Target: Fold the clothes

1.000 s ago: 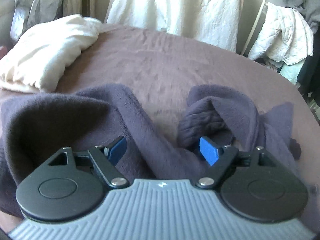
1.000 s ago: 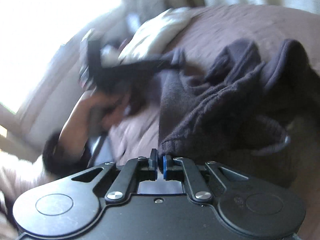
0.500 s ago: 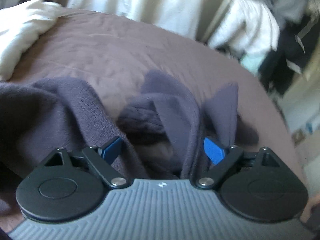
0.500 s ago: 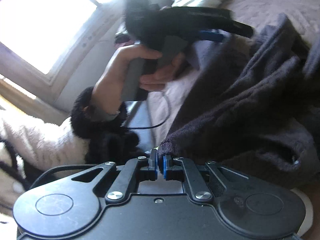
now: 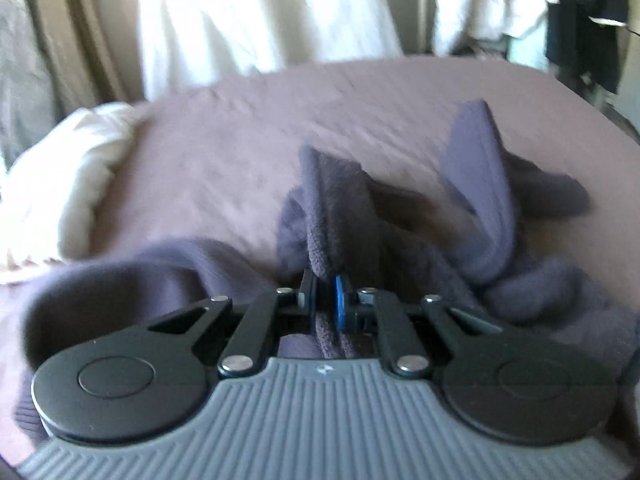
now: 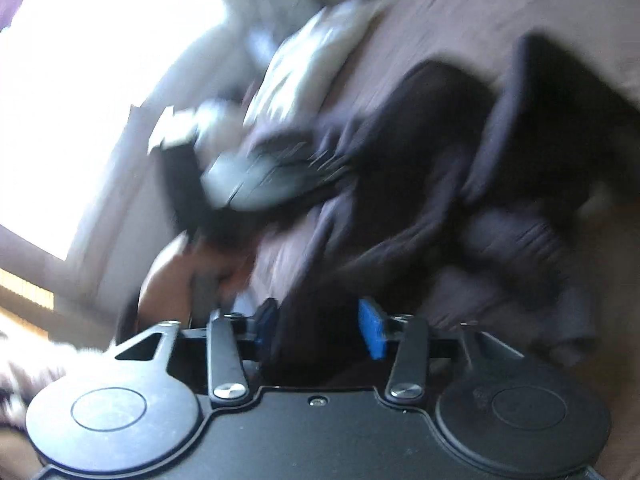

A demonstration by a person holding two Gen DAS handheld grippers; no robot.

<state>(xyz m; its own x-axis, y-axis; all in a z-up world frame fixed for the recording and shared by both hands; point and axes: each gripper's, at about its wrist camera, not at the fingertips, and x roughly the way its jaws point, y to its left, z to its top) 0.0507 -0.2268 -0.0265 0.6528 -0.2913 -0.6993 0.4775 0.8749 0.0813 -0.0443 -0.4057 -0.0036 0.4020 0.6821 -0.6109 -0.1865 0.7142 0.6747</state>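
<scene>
A dark purple fleece garment [image 5: 492,216] lies crumpled on the mauve bed [image 5: 248,132]. My left gripper [image 5: 325,300] is shut on a ribbed edge of the garment, which stands up in a fold just ahead of the pads. In the right wrist view, blurred by motion, the same garment [image 6: 460,184] is heaped on the bed. My right gripper [image 6: 320,324] is open, its blue pads on either side of a dark fold of the garment. The left gripper body and the hand holding it [image 6: 256,184] show blurred at the centre left.
A white pillow [image 5: 68,184] lies at the left of the bed. White cloth [image 5: 256,12] hangs behind the bed, and clothes [image 5: 572,8] hang at the far right. A bright window [image 6: 92,92] fills the left of the right wrist view.
My left gripper has shut on the garment's edge; it was open before. My right gripper has opened from its grip on the garment's hem. Both views have shifted.
</scene>
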